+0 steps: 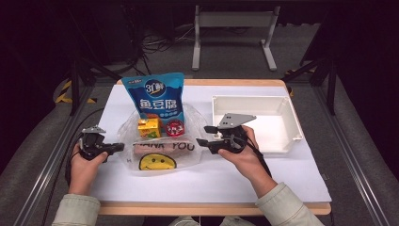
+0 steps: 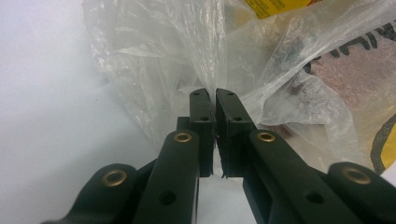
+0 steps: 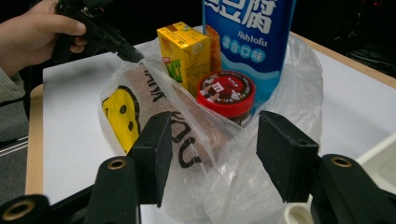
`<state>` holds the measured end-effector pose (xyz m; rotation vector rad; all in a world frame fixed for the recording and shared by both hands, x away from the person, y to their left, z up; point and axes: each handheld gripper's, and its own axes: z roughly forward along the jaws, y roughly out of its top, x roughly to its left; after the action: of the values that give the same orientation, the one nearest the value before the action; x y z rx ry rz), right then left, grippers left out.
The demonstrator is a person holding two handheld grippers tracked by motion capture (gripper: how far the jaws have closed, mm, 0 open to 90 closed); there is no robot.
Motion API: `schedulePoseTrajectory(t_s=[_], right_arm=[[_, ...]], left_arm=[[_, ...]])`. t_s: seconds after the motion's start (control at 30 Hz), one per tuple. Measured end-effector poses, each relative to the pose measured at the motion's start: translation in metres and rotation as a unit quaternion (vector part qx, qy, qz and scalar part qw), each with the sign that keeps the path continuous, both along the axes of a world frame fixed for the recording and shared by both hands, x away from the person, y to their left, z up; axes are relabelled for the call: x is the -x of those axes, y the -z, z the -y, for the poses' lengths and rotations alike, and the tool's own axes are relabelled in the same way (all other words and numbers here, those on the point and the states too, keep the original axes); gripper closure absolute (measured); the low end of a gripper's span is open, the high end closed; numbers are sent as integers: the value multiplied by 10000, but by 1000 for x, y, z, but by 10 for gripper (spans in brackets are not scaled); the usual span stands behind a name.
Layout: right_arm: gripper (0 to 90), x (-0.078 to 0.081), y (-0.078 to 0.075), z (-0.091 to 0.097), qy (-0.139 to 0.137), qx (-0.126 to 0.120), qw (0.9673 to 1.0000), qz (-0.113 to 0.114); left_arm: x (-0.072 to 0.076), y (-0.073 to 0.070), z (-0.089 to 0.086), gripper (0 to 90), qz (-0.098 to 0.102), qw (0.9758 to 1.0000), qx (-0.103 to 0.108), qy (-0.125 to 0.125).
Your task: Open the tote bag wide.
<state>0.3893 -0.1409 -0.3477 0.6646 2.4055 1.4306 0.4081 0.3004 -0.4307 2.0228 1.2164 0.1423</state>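
plastic bag [image 1: 162, 143] edge pinched in left gripper [image 2: 215, 100]; contents half veiled.

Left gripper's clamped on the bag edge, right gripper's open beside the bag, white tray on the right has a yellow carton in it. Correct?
Not quite. The white tray holds nothing in the high view; the yellow carton stands inside the plastic bag, as the right gripper view shows. The rest holds: left gripper is clamped on the bag edge, right gripper is open beside the bag.
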Motion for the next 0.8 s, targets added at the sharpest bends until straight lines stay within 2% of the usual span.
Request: schedulePoseTrajectory(t_s=[0.03,0.17,0.23,0.27,0.37,0.57,0.8], right_arm=[[459,-1,-2,-4,-49,36,10000,29],[421,-11,-3,-19,-233,86,9996,-120],[391,-20,-1,-27,-318,143,9987,-365],[391,-20,-1,-27,-318,143,9987,-365],[347,-29,4,-36,-367,173,9975,-575],[310,-41,11,-46,-427,186,9966,-685],[296,-52,22,-49,-437,307,9952,-821]], left_arm=[[0,0,0,858,9,10000,3,2],[1,-1,0,858,46,10000,42,4],[1,-1,0,858,54,10000,53,11],[1,-1,0,858,58,10000,56,17],[2,-2,0,857,68,10000,65,24],[2,-4,0,856,109,9999,70,79],[4,-8,3,853,169,9998,56,132]])
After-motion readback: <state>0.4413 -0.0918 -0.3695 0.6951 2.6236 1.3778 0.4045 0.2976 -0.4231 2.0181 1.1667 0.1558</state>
